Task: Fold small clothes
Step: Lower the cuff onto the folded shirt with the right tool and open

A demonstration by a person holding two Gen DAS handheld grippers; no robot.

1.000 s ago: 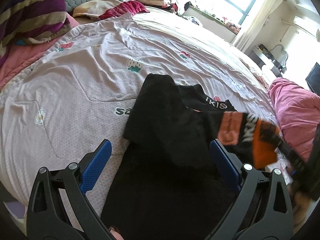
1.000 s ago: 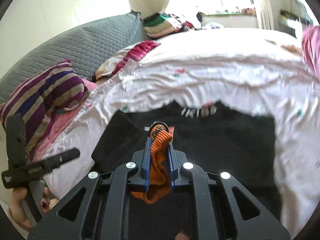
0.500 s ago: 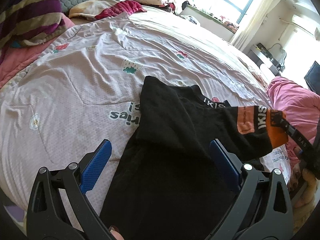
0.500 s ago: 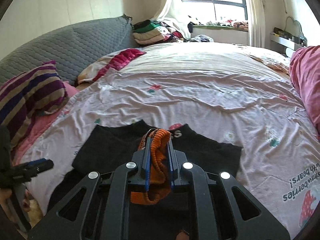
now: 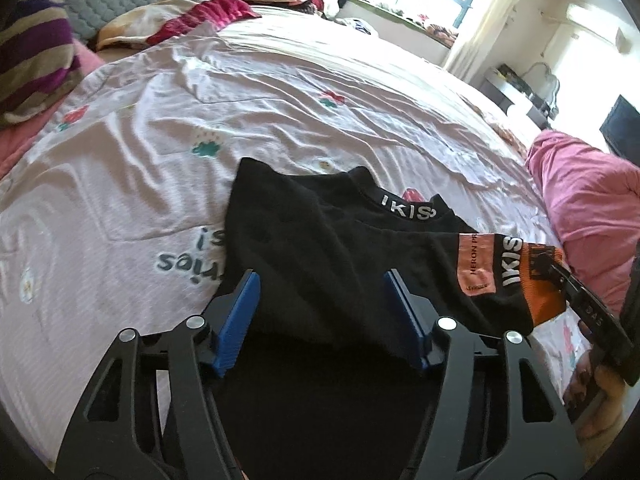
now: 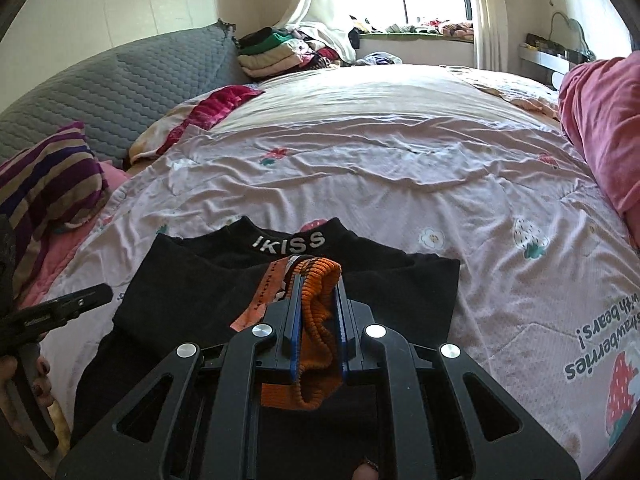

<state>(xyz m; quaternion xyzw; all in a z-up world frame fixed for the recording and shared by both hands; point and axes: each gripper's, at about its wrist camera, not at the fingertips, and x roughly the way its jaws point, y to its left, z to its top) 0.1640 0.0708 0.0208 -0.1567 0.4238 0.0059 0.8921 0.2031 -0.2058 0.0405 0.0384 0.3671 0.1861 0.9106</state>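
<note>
A black top point(image 5: 320, 232) with white "IKISS" lettering at its collar lies on the pink bedsheet point(image 5: 160, 128). One sleeve is drawn across its body, ending in an orange ribbed cuff point(image 5: 544, 292). My right gripper point(image 6: 318, 292) is shut on that orange cuff point(image 6: 316, 316), a little above the black top point(image 6: 400, 280); it also shows at the right edge of the left wrist view, right gripper point(image 5: 576, 292). My left gripper point(image 5: 324, 300) hovers over the folded left side of the top. Its jaws are closing, with black cloth lying between the blue pads point(image 5: 240, 312); no pinch shows.
A striped pillow point(image 6: 44, 184) and grey quilted headboard point(image 6: 120, 80) sit at the left. Stacked folded clothes point(image 6: 276, 52) lie at the bed's far end by the window. A pink blanket point(image 6: 600, 120) is heaped on the right. Bare sheet stretches beyond the top.
The left jaws have narrowed and the left gripper has moved in over the top. The right gripper has drawn the cuff further right, stretching the sleeve across the body.
</note>
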